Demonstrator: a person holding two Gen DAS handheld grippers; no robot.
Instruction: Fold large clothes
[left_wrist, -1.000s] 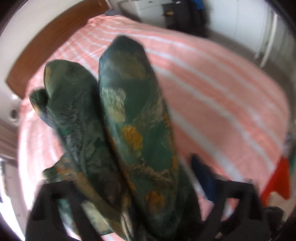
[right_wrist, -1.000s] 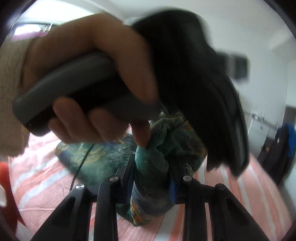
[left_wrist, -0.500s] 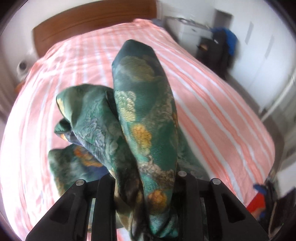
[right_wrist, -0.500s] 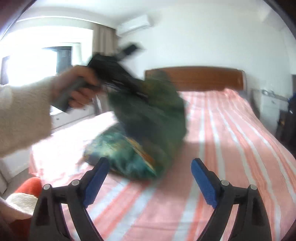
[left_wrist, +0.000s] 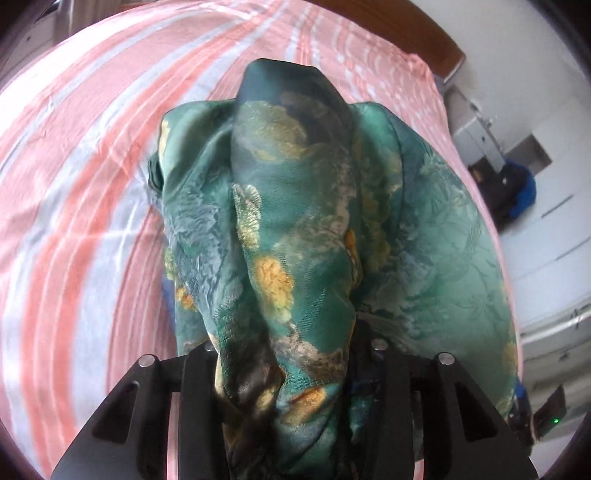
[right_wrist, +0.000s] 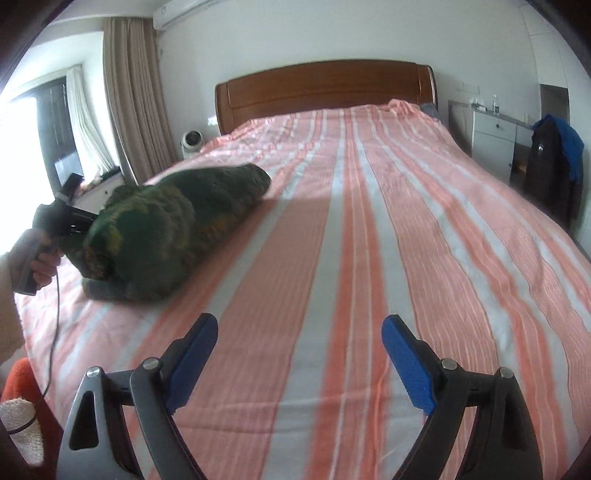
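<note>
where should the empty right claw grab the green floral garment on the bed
The right claw is open and empty. Best guess: take the green floral garment at its far rounded end near the headboard, coming in low from the bare striped sheet on its right. The left claw grips the near end, and that far end lies free.

striped bed (right_wrist: 388, 258) lies open ahead; only the green garment (right_wrist: 173, 229) (far left) blocks passage.

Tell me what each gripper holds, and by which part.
Left gripper holds the green floral garment by a bunched fold. Right gripper holds nothing.
</note>
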